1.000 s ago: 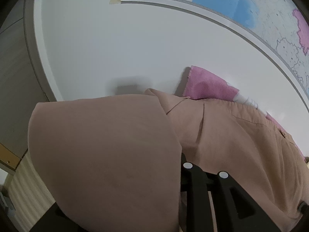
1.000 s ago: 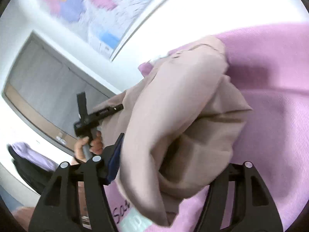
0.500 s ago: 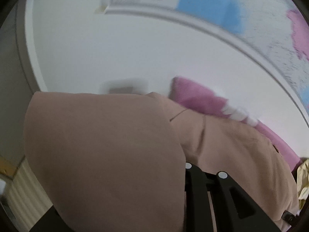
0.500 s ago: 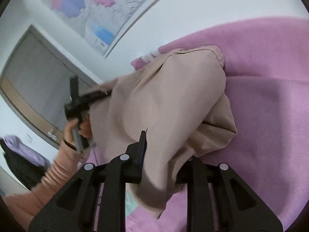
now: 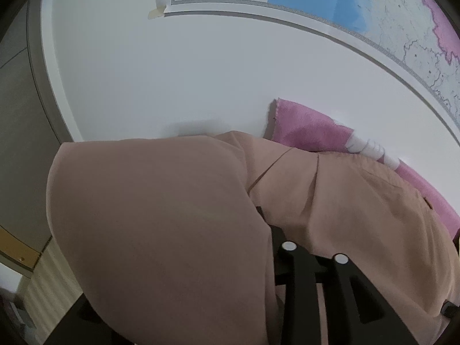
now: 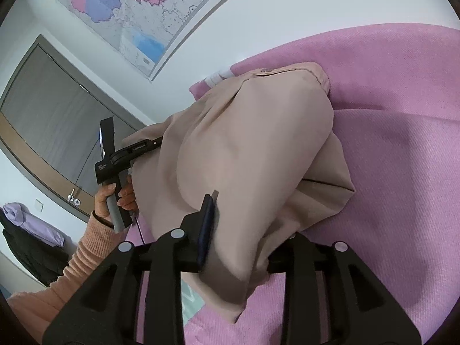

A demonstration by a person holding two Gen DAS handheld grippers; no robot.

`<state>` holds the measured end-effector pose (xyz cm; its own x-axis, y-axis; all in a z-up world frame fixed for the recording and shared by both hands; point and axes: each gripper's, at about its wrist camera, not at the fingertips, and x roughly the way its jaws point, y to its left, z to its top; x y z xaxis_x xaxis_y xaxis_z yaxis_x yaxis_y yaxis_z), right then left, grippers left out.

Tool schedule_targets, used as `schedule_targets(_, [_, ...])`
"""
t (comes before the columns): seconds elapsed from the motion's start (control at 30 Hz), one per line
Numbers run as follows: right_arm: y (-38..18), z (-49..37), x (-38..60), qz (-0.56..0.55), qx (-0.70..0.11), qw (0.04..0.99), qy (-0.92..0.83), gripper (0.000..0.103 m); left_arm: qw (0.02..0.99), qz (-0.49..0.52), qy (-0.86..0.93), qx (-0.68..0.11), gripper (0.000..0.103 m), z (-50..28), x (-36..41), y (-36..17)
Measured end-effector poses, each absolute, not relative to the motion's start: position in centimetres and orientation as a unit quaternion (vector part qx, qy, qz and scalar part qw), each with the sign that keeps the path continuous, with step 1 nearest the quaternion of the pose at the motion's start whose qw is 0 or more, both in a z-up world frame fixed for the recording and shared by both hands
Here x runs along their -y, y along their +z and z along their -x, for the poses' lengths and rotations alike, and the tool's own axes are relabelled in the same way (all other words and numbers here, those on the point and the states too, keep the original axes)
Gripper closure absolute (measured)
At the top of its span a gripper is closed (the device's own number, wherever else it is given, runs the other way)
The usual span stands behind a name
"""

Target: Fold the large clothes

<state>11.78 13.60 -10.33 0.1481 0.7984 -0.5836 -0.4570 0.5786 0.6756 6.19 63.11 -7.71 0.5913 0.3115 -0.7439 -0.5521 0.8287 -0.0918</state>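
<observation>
A large beige garment [image 6: 258, 149] lies partly folded on a pink blanket [image 6: 402, 149]. My right gripper [image 6: 244, 230] has the cloth bunched between its fingers; the left finger [image 6: 207, 224] shows, the right is under fabric. In the left wrist view the same beige garment [image 5: 161, 224] drapes over my left gripper [image 5: 267, 230]; its fingertips are hidden in the cloth and it holds an edge lifted. The left gripper also shows in the right wrist view [image 6: 135, 152], held by a hand in an orange sleeve, with its tip inside the garment.
A white wall [image 5: 187, 72] with a taped map [image 5: 345, 5] stands behind the pink blanket [image 5: 310, 132]. A grey sliding door [image 6: 51, 132] is at the left. Dark and lilac clothes [image 6: 26, 230] hang by the door.
My right gripper closed in from wide open onto the bunched garment, then spread a little. My left gripper kept its hold and shifted slightly.
</observation>
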Motion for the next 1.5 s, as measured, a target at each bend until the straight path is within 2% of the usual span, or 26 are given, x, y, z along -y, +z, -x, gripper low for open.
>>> schedule_targets(0.03, [-10.4,-11.8,-13.6,-0.170,-0.496,0.740,0.422,0.074,0.873,0.152,0.257,-0.385,0.062,-6.3,-63.1,-7.8])
schedule_targets(0.1, [-10.3,-12.0,-13.7,-0.171,-0.498,0.740,0.419,0.070,0.872,0.133,0.266,-0.390,0.055,-6.4,-62.8,-7.6])
schedule_targets(0.13, [-10.4,-12.1,-13.8,-0.167,-0.500,0.743,0.413,0.069,0.870,0.126,0.270,-0.394,0.044,-6.2,-62.7,-7.4])
schedule_targets(0.27, [-9.8,-12.0,-13.8,-0.141,-0.495,0.755,0.406,0.064,0.866,0.068,0.287,-0.405,0.033,-5.6,-61.2,-6.8])
schedule_targets(0.7, [-9.4,-12.4,-13.9,-0.126,-0.494,0.763,0.398,0.064,0.875,0.049,0.260,-0.405,0.031,-2.8,-59.5,-6.4])
schedule_targets(0.83, [-8.6,-12.2,-14.1,-0.103,-0.488,0.776,0.386,0.061,0.861,0.019,0.279,-0.425,0.028,-3.8,-59.4,-7.7])
schedule_targets(1.17, [-5.7,-13.1,-12.0,-0.099,-0.457,0.807,0.361,0.057,0.866,-0.010,0.276,-0.417,0.022,-1.1,-58.2,-6.1])
schedule_targets(1.37, [-4.3,-13.8,-13.3,-0.088,-0.439,0.813,0.372,0.057,0.887,0.000,0.270,-0.373,0.022,1.6,-56.9,-3.2])
schedule_targets(1.5, [-5.8,-14.8,-15.5,-0.086,-0.467,0.798,0.370,0.057,0.908,0.019,0.223,-0.353,0.021,2.2,-54.6,-2.2])
